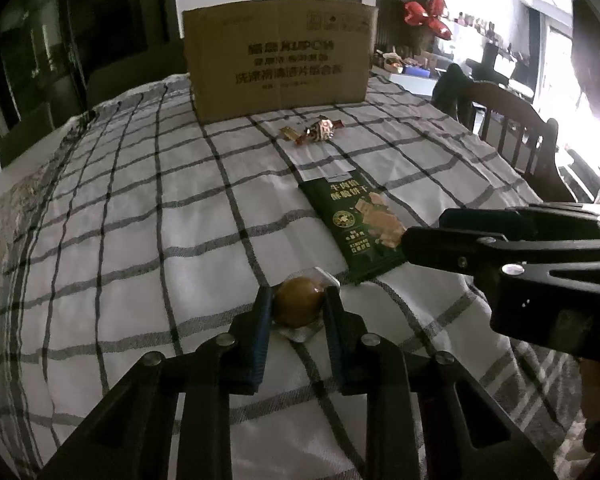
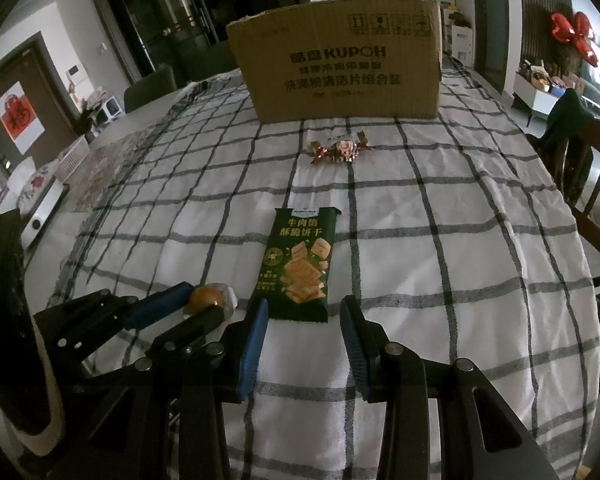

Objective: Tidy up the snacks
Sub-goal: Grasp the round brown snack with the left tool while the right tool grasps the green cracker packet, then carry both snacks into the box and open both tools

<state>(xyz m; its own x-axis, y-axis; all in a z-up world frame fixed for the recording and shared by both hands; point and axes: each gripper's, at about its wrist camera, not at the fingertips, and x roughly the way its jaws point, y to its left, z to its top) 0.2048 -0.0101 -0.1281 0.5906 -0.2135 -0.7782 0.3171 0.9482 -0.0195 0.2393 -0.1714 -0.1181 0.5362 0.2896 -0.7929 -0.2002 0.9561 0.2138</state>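
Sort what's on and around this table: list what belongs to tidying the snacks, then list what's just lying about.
Belongs to the job:
- wrapped brown egg, between the left gripper fingers
- green cracker packet, lying flat
- foil-wrapped candies
- cardboard box at the far end

Just lying about:
- checked tablecloth
- wooden chair
- red bow balloon

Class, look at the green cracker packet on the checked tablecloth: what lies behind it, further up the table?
Behind the green cracker packet lie some small wrapped candies, then a tall cardboard box. The box's wall hides its inside and the table beyond it.
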